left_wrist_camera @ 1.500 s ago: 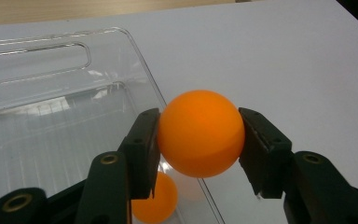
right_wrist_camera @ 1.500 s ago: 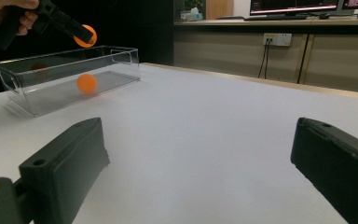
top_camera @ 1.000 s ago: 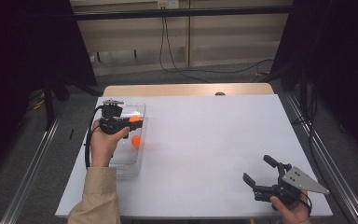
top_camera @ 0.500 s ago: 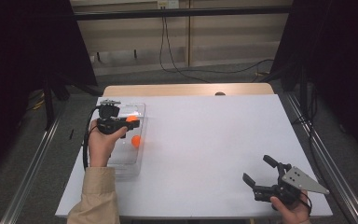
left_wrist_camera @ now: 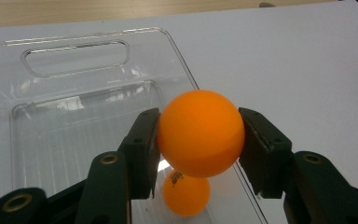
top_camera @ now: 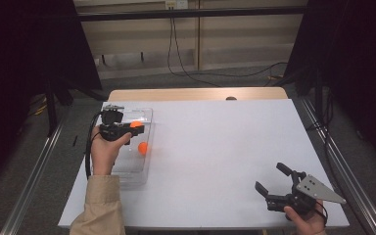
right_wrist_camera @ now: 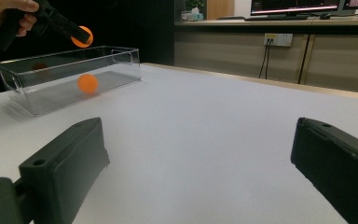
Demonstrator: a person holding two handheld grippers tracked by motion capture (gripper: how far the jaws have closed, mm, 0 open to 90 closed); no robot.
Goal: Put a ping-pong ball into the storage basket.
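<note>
Since we've got the left gripper (top_camera: 133, 125) clamped on an orange ball (left_wrist_camera: 200, 133), it hangs above the clear plastic bin (top_camera: 147, 117) at the far left of the white table (top_camera: 225, 147), presumably so a release drops it straight inside. The pads (left_wrist_camera: 144, 149) squeeze it from both sides at its widest part, which looks like a secure hold on something that round. A second orange ball (top_camera: 142, 147) already sits on the bin floor, nearer us and just below the held one. Our right gripper (top_camera: 274, 183) waits at the near right corner, well apart from the bin, jaws spread wide with nothing between them, likely just parked out of the way.
</note>
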